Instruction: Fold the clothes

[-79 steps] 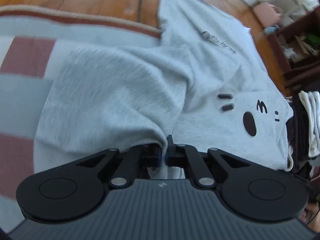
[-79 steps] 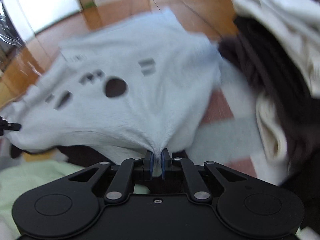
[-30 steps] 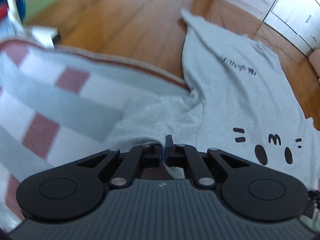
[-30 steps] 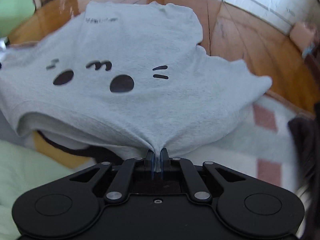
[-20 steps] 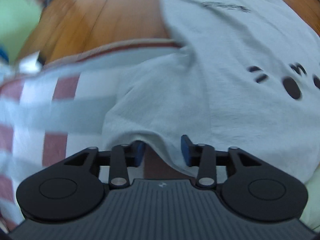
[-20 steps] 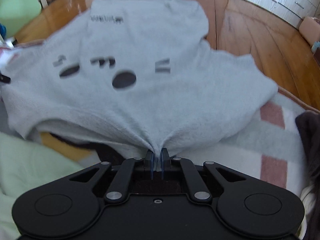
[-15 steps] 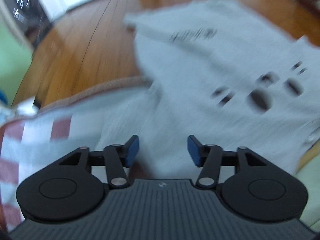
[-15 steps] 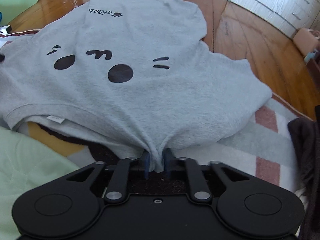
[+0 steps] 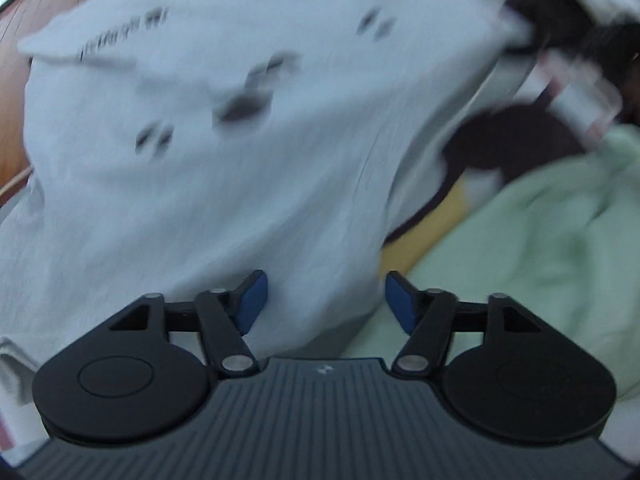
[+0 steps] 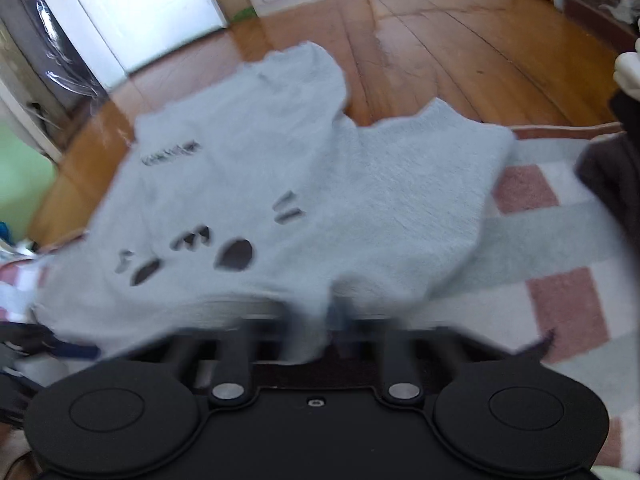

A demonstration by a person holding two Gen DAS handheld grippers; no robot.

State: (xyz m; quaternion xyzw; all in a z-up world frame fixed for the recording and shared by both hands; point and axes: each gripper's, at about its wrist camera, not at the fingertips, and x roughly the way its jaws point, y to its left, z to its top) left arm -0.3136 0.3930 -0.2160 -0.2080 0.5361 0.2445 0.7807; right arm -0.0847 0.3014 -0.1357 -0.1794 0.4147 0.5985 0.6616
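A grey T-shirt (image 10: 320,200) with a black cat-face print lies spread over a checked rug and the wood floor. In the left wrist view, blurred by motion, the same shirt (image 9: 240,160) fills the frame. My left gripper (image 9: 326,300) hangs over its near edge. The jaws stand apart and are closing, with grey cloth in the gap, and the blue pads (image 9: 252,300) do not press on it. My right gripper (image 10: 316,320) is blurred. Its jaws are closing on a bunch of the shirt's near edge, which is gathered between the fingers.
The pink, grey and white checked rug (image 10: 560,216) lies under the shirt, with wood floor (image 10: 440,52) beyond it. A pale green cloth (image 9: 520,240) and a dark garment (image 9: 500,140) lie beside the shirt. Another dark garment (image 10: 608,176) sits at the right. A white door (image 10: 140,8) stands at the back.
My left gripper let go of the shirt's sleeve side, opened and swung across to the edge by the green cloth. My right gripper loosened briefly on the cloth, then narrowed again.
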